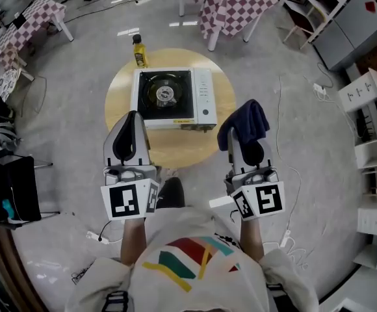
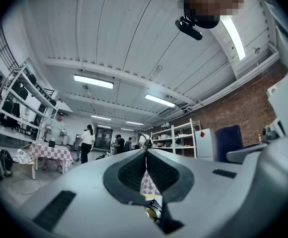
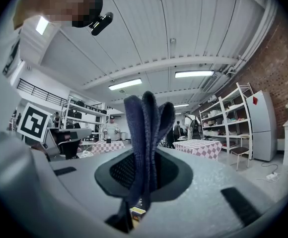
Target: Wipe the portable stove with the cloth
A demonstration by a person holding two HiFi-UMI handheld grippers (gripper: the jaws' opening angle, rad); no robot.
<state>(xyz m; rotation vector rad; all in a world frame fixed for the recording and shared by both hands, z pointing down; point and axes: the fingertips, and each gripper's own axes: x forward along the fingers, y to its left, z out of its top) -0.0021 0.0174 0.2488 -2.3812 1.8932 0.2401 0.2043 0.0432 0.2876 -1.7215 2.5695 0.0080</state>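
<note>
Fig. My right gripper (image 1: 242,135): fingers clenched on the dark blue cloth (image 1: 246,122), which bunches above their tips. Left gripper (image 1: 132,119): fingers pressed together on nothing. The portable stove (image 1: 172,99) sits on the round counter (image 1: 120,103), ahead and left of the cloth, long axis crosswise to me.

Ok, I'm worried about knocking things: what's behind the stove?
A yellow bottle stands on the table behind the stove, toward its left; the stove's own rear face is hidden.

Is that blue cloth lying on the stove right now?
No, the cloth is pinched in the right gripper, held short of the stove.
</note>
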